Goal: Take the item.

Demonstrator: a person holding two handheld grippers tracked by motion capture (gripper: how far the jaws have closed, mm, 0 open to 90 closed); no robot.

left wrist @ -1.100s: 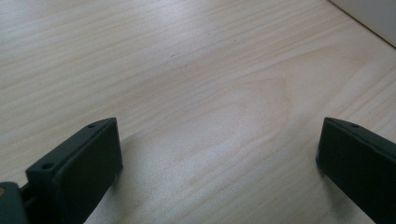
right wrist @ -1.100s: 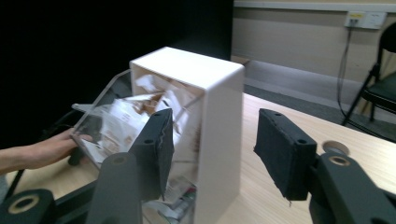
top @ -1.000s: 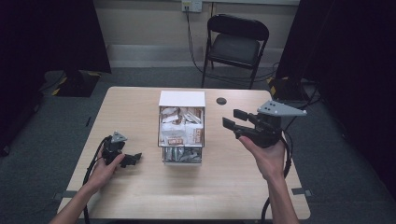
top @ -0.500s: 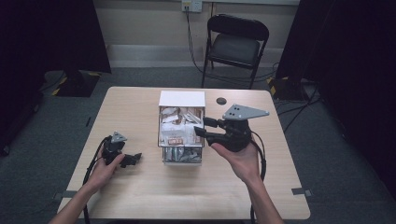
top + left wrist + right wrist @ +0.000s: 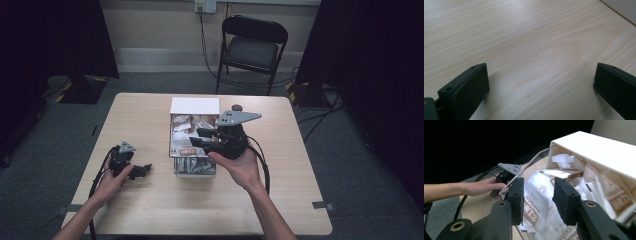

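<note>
while the right gripper [image 5: 196,137] hangs over the box [image 5: 195,106], its jaws have just been closing and now stand part-way apart around a white packet [image 5: 537,197], not yet pinching it. the step looks like picking one packet from the pile in the box, mid-table; next the pads must press together on that one alone, since neighbours crowd it and the box's clear wall stands close. the left gripper [image 5: 541,82] rests spread wide on the table [image 5: 150,210], off to the box's left.
</note>
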